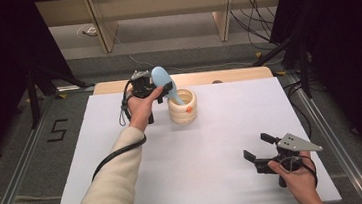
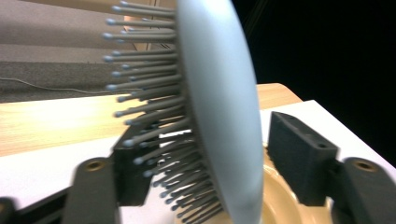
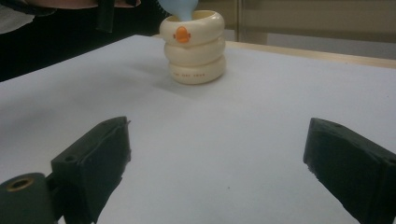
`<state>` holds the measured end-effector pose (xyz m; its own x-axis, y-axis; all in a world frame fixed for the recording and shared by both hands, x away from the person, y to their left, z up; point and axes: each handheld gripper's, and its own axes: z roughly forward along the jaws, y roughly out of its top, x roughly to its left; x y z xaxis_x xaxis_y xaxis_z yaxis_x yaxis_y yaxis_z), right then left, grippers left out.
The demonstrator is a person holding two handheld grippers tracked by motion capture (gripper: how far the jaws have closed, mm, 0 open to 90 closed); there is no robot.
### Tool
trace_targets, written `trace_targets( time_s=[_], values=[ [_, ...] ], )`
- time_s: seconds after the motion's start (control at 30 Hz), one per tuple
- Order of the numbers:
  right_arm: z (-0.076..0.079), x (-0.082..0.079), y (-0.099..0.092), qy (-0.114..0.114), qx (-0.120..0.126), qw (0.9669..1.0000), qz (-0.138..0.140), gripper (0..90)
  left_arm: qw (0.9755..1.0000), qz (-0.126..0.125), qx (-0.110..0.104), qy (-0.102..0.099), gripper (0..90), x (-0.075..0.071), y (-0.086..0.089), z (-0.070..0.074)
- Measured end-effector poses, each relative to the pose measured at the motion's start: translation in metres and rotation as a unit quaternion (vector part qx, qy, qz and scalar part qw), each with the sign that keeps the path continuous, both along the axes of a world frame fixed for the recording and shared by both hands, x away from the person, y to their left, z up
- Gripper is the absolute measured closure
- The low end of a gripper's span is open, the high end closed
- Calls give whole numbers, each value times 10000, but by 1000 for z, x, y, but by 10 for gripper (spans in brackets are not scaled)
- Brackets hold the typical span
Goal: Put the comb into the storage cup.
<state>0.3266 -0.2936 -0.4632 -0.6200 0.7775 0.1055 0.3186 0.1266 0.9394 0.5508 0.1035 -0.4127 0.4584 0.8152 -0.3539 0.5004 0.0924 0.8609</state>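
Observation:
A light blue hairbrush (image 1: 160,77) stands with its handle down in a cream ringed cup (image 1: 183,107) at the back middle of the white table (image 1: 200,170). My left gripper (image 1: 160,91) is at the brush's head. In the left gripper view the brush head (image 2: 219,116) sits between the jaws of the left gripper (image 2: 208,144), bristles against the left jaw, with a narrow gap to the right jaw; the cup's rim (image 2: 280,205) lies below. My right gripper (image 1: 255,145) rests open at the front right, empty, facing the cup (image 3: 194,51) across bare table.
A wooden strip (image 1: 236,74) runs along the table's far edge. Metal floor rails (image 1: 19,163) flank the table, with stands and cables (image 1: 262,29) at the dark sides. A wide stretch of table lies between the two grippers.

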Motion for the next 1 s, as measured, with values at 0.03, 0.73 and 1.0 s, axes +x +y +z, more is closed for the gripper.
trace_targets(
  time_s=[0.03, 0.73, 1.0],
  values=[
    [0, 0, 0, -2, 1, 10000, -3, 83, 10000, -11, -2, -6, 293, 0, -1, 1],
    [0, 0, 0, -8, -4, 10000, 1, 83, 9992, 88, 356, 142, 98, -1, -2, 8],
    [1, 0, 0, -25, -15, 10000, -6, 83, 9987, 73, 507, 80, 11, -3, -1, 15]
  ],
)
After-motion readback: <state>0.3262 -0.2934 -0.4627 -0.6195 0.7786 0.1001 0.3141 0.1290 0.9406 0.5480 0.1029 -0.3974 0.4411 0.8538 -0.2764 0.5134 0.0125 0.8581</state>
